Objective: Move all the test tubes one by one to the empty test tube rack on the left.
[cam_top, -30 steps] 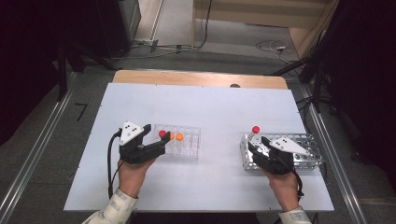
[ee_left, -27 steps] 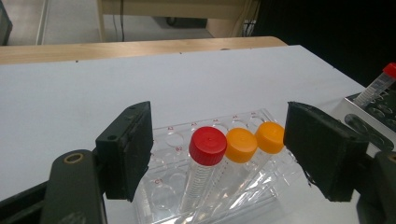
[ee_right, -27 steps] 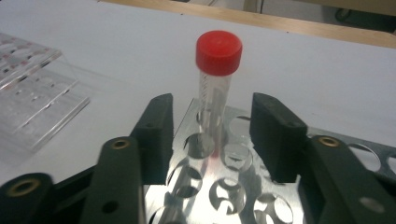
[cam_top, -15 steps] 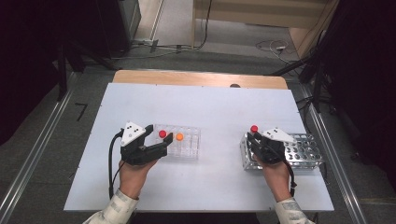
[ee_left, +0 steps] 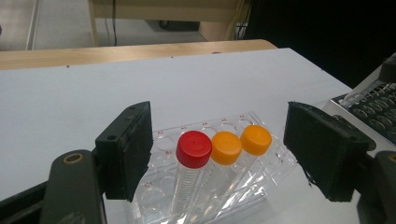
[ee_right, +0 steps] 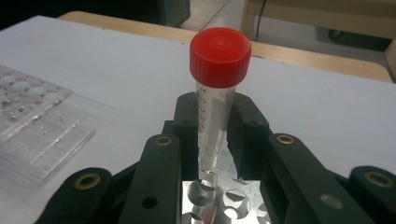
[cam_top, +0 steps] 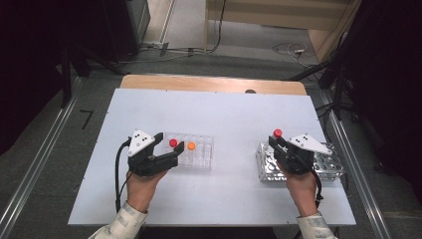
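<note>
Right gripper view puts the clear plastic tube with the red screw cap [ee_right: 217,100] dead centre of the frame, upright, its tapered tip at the mouth of a hole in the perforated metal rack [ee_right: 219,198] at the bottom edge. You pinch it between your right gripper [ee_right: 215,116] pads, just below the cap. It looks light, rigid and smooth (likely to slip or tilt if you relax), so keep your hold high on the barrel. In the high view, your left gripper [cam_top: 165,149] sits left of centre, jaws spread wide around the end of the clear plastic rack [cam_top: 199,152], touching nothing that I can tell.
</note>
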A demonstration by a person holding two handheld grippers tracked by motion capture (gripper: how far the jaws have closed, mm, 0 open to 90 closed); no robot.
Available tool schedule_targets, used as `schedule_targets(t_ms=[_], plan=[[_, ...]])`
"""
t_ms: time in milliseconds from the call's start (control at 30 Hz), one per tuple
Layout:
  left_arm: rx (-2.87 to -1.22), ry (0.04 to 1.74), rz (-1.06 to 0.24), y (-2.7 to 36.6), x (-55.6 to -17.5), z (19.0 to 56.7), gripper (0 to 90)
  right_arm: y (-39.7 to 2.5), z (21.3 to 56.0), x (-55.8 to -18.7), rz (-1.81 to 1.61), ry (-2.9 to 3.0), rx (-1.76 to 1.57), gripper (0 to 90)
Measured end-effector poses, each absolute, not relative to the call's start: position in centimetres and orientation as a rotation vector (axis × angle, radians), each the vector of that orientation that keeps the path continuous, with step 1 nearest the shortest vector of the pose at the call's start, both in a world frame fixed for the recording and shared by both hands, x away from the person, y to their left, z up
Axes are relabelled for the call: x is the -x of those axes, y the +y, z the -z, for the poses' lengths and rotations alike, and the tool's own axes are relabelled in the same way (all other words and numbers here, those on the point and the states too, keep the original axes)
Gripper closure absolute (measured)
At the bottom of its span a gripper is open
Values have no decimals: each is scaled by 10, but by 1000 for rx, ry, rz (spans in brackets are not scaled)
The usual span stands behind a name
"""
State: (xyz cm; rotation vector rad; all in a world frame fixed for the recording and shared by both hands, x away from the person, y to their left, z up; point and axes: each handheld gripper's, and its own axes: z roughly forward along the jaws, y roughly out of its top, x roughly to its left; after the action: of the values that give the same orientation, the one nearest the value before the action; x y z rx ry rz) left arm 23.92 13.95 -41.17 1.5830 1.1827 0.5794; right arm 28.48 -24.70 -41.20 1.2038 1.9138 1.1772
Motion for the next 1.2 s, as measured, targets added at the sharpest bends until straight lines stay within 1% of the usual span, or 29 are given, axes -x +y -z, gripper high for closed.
schedule_targets(t_ms=[167, 300, 600, 667, 767, 867, 1067, 1200], plan=[[-1577, 1178, -579, 140, -237, 409, 245, -248, 396, -274, -1231, 1893, -1170, 719], [-1576, 1168, -578, 138, -236, 407, 245, -243, 391, -267, -1247, 1921, -1138, 719], [-1584, 1145, -573, 134, -233, 404, 241, -230, 392, -257, -1272, 2015, -1098, 719], [-1594, 1141, -569, 132, -233, 404, 229, -226, 392, -255, -1278, 2042, -1084, 719], [-1611, 1145, -585, 128, -231, 404, 177, -219, 395, -251, -1271, 2084, -1058, 719], [-1630, 1125, -575, 123, -229, 402, 154, -212, 400, -248, -1268, 2135, -1036, 719], [-1658, 1075, -549, 111, -224, 399, 156, -197, 407, -242, -1257, 2215, -987, 719], [-1678, 1037, -524, 103, -218, 396, 178, -187, 409, -236, -1256, 2259, -955, 719]])
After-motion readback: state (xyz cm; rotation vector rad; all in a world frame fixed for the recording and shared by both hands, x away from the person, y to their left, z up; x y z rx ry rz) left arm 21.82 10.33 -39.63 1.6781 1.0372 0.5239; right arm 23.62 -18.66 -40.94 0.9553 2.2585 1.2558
